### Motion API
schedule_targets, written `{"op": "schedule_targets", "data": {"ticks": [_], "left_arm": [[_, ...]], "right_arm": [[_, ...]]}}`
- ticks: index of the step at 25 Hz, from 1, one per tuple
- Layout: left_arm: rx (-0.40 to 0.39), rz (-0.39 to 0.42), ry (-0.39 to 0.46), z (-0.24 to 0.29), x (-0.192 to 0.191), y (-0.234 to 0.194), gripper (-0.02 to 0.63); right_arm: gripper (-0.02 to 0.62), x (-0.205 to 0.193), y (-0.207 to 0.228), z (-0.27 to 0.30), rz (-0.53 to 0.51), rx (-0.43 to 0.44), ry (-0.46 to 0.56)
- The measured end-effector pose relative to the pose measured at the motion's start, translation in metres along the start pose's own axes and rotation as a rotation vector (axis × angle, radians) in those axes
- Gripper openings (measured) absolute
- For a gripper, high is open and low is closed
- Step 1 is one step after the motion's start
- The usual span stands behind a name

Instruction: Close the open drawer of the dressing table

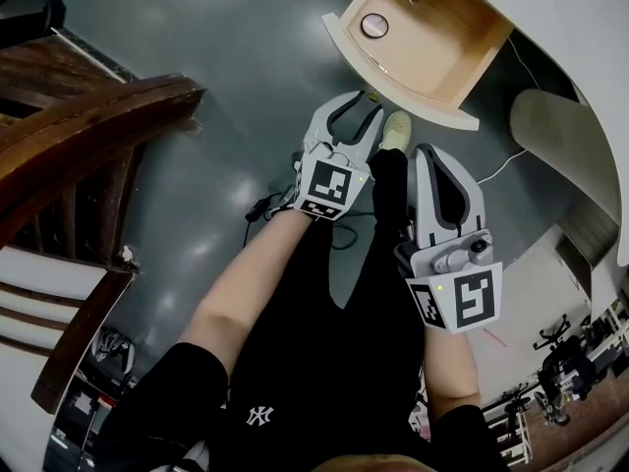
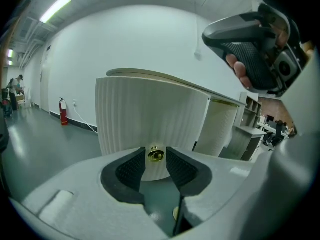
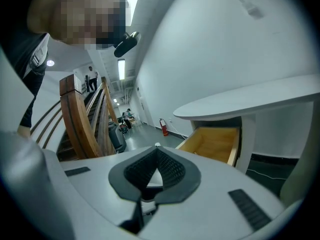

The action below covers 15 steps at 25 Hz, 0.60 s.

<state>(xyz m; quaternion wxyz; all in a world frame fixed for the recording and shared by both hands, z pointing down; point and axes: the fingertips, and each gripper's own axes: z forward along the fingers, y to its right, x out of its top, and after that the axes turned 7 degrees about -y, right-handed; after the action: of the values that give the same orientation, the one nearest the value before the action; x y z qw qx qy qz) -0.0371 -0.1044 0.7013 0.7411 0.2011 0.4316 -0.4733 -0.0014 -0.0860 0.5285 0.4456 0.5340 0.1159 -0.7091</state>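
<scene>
The drawer point(image 1: 393, 82) stands pulled well out from under the dressing table's point(image 1: 575, 28) white top, its wooden inside bare except for a small round thing point(image 1: 374, 26) near the back left corner. This looks like the approach step: nothing is pressing on the drawer front yet.

The left tool point(image 1: 360, 108) is spread wide and holds nothing. In the left gripper view the brass knob point(image 2: 156, 154) on the ribbed white front sits in line with the gap between its tips, near them, though the pads do not press on it. The right tool point(image 1: 429, 155) hangs beside it with its tips together, empty, and farther from the front.

The next move probably calls for no grasp at all – just set a tool against the front near the knob and push straight in, square to the dressing table so the drawer does not jam.
</scene>
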Motion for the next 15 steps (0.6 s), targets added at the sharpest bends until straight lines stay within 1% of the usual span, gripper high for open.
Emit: {"op": "schedule_targets", "data": {"ticks": [8,15], "left_arm": [[0.021,-0.002,0.011,0.008,-0.004,-0.002,0.115],[0.018,-0.004,0.025,0.025,0.011,-0.006,0.115]], "right_arm": [[0.015,-0.008,0.005,0.004,0.011,-0.012,0.003],[0.015,-0.009,0.022,0.001,0.027,-0.041,0.01]]}}
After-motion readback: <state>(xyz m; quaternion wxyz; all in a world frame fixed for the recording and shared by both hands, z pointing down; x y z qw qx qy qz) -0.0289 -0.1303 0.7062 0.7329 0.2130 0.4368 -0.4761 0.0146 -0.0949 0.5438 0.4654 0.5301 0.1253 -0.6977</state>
